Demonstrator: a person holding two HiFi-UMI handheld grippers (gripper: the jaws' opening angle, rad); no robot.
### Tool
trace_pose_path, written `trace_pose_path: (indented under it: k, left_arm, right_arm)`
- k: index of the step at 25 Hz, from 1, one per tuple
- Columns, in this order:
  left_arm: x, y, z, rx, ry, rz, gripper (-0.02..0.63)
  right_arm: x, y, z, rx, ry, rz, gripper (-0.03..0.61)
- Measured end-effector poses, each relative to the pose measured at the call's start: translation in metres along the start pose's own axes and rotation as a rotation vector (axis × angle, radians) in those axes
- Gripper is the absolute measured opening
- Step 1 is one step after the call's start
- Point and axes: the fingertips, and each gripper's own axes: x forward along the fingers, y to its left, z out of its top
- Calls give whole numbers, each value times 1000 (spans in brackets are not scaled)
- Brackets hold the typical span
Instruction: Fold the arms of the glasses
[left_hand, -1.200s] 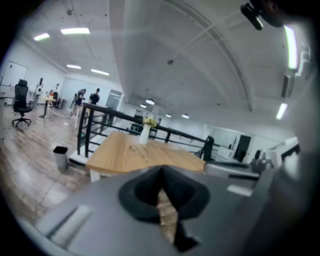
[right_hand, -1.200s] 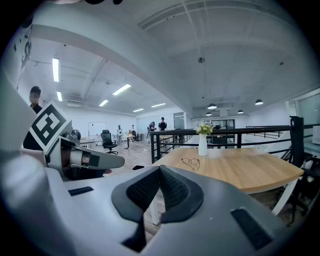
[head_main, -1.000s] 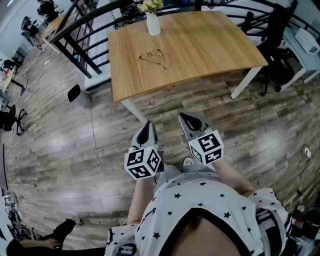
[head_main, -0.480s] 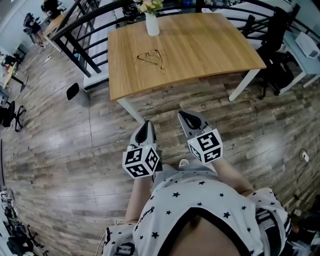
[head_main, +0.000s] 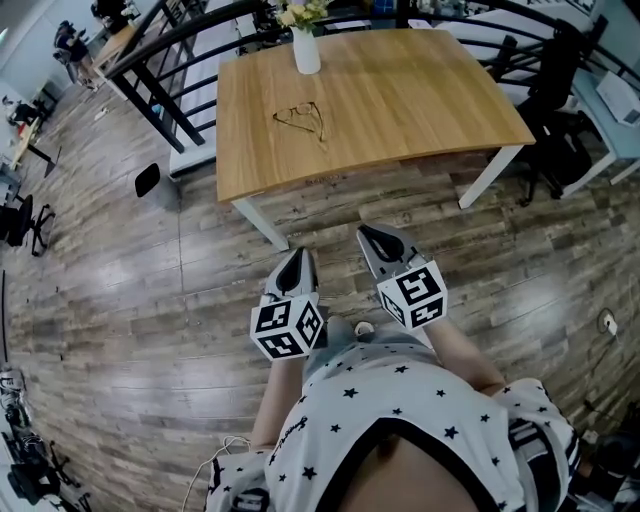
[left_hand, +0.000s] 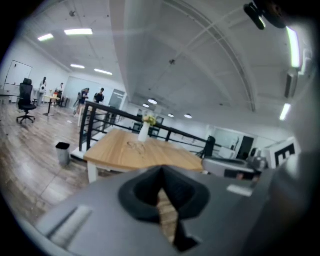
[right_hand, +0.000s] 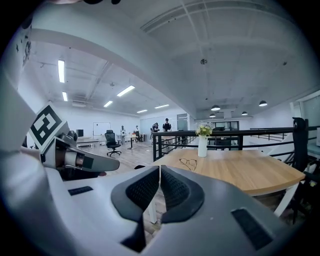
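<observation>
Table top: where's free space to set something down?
The wooden table is bare across its right half, from the glasses to the right edge, and along the near edge. Only the far-left part is taken: vase, then glasses.

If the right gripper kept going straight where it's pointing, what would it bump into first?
The right gripper would probably meet the near edge of the wooden table first, though depth is hard to judge. Only bare floor lies before it. The glasses sit farther back.

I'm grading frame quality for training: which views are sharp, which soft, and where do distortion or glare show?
Head view: sharp, fisheye bows the edges of the table, pale sheen on the floor at left. Left gripper view: soft throughout, the left gripper blurred. Right gripper view: crisp, the glasses legible, corners black.
</observation>
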Motion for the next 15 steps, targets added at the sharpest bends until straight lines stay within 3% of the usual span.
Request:
trace_pose_path:
  k: [15]
  left_arm:
    - [55, 15, 10, -25, 28, 20, 8]
  right_arm:
    - [32, -46, 3, -29, 9, -29, 18]
